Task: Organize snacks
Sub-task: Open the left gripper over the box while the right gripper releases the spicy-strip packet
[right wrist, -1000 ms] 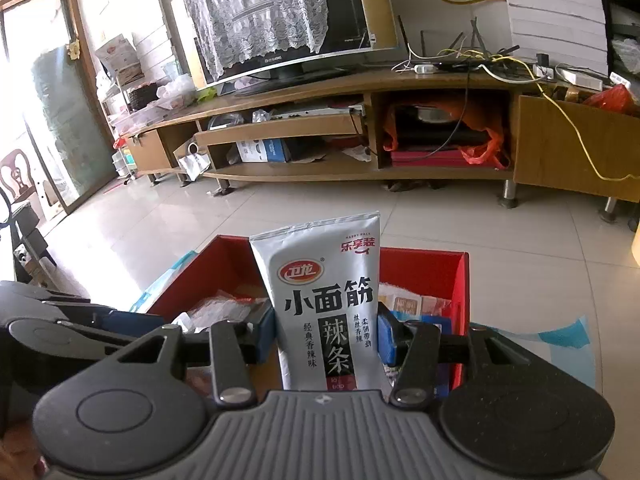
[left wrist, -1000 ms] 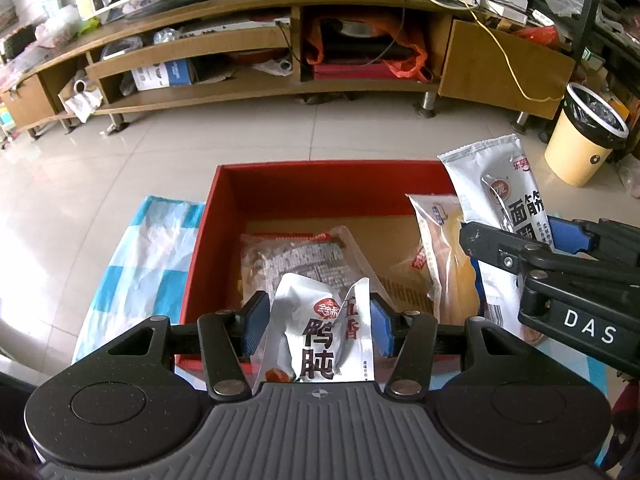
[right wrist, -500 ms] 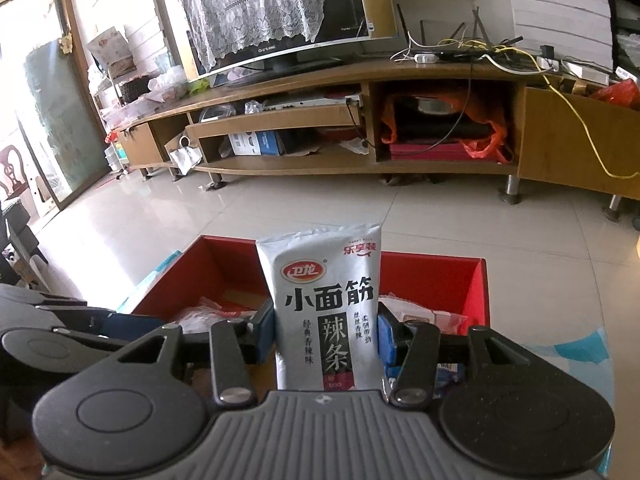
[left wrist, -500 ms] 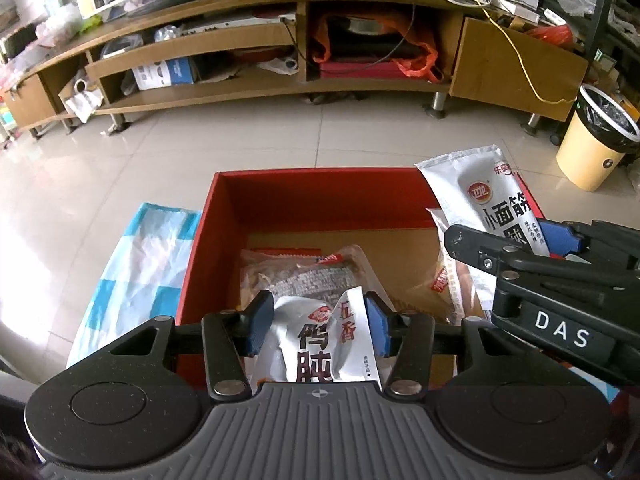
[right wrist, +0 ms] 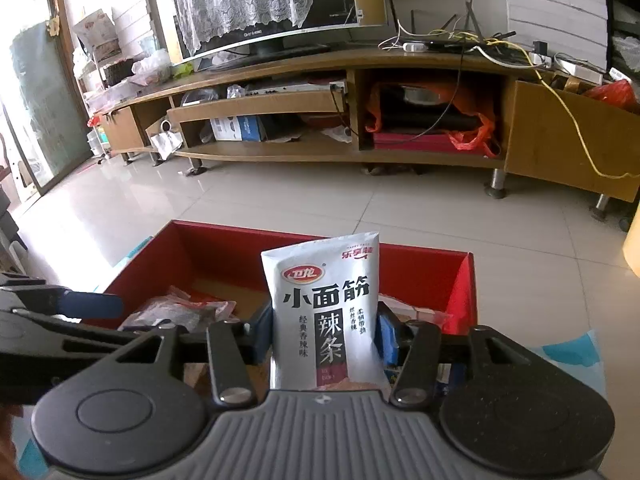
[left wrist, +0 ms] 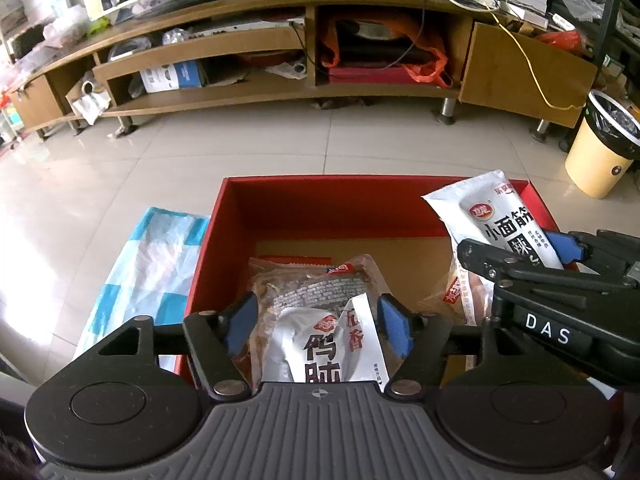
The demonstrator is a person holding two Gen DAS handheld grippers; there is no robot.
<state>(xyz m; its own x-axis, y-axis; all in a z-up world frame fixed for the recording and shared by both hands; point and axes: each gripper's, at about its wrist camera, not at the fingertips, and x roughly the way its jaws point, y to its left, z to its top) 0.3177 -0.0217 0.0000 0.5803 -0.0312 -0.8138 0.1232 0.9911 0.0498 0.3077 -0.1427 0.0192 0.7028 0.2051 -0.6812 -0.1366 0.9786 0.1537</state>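
A red cardboard box sits on the floor ahead and also shows in the right wrist view. My left gripper has opened around a white duck snack packet that rests in the box on a clear brown snack pack. My right gripper is shut on a white spicy-strip packet and holds it upright above the box's right side. That packet also shows in the left wrist view, with the right gripper. A tan snack bag lies below it in the box.
A blue and white checked cloth lies left of the box. A long wooden TV cabinet spans the back. A yellow waste bin stands at the far right. Tiled floor lies between box and cabinet.
My left gripper's fingers have spread apart, letting go of the duck packet, which now sits lower in the box. My right gripper has carried the spicy-strip packet down and over the box.
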